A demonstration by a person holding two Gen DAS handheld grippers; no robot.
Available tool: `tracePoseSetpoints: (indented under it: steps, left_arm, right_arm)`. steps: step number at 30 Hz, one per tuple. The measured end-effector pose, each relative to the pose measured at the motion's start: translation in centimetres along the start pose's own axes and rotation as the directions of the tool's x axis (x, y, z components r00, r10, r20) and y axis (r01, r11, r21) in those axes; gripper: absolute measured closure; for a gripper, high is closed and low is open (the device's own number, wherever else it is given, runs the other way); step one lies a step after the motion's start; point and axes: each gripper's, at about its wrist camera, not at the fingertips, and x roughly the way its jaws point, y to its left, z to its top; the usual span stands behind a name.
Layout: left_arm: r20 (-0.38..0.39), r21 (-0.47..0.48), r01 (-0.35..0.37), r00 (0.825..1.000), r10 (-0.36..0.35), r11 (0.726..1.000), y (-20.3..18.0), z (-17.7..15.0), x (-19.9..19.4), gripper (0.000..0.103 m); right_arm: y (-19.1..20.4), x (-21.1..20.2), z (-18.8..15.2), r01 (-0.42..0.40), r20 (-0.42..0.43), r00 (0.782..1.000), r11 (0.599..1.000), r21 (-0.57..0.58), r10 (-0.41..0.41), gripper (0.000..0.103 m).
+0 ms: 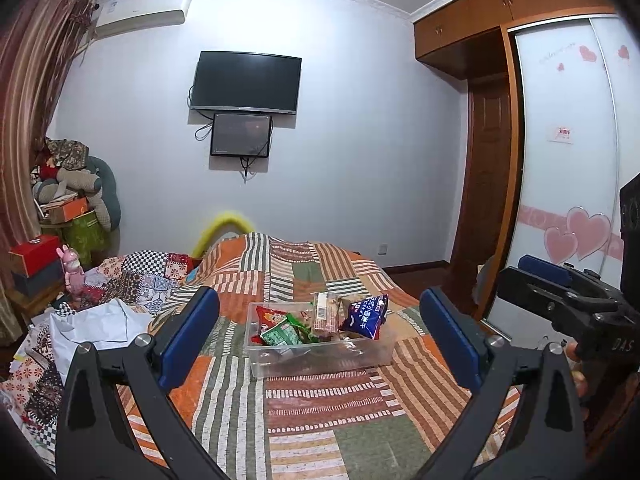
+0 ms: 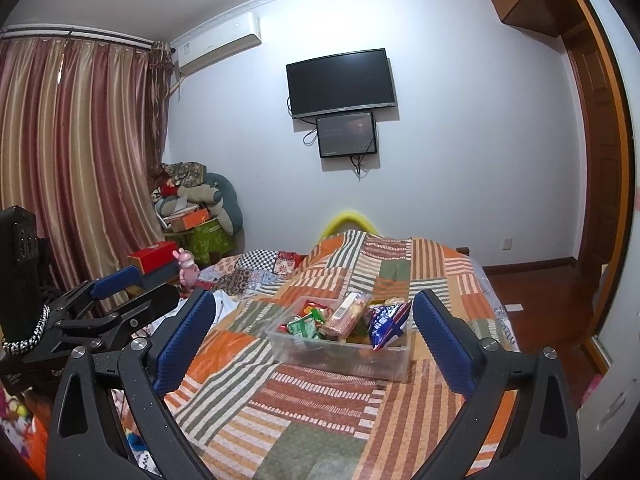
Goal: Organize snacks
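Note:
A clear plastic bin point(image 1: 320, 356) point(image 2: 340, 356) stands on the patchwork bedspread point(image 1: 320, 420) point(image 2: 320, 420). It holds several snack packets: a blue bag point(image 1: 366, 316) point(image 2: 388, 320), a green packet point(image 1: 280, 334) point(image 2: 304, 326), a red packet point(image 1: 270, 316) and a long clear cracker pack point(image 1: 326, 312) point(image 2: 346, 316). My left gripper point(image 1: 318, 336) is open and empty, held back from the bin. My right gripper point(image 2: 310, 336) is open and empty, also short of the bin. Each gripper shows in the other's view, the right one point(image 1: 560, 284) and the left one point(image 2: 132, 284).
A heap of white paper and patterned cloth point(image 1: 100, 320) lies on the bed's left side. Boxes and cushions point(image 1: 68, 208) are piled in the left corner by the curtain point(image 2: 72, 152). A TV point(image 1: 246, 82) hangs on the far wall. A wardrobe point(image 1: 568, 160) stands at the right.

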Motion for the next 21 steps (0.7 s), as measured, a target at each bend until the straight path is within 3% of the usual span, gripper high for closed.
tracePoseSetpoints:
  steps: [21]
  left_arm:
    - [0.016, -0.001, -0.016, 1.000, 0.016, 1.000, -0.25, -0.13, -0.16, 0.000]
  right_arm:
    - [-0.04, -0.08, 0.15, 0.003, -0.009, 1.000, 1.000, 0.002, -0.003, 0.000]
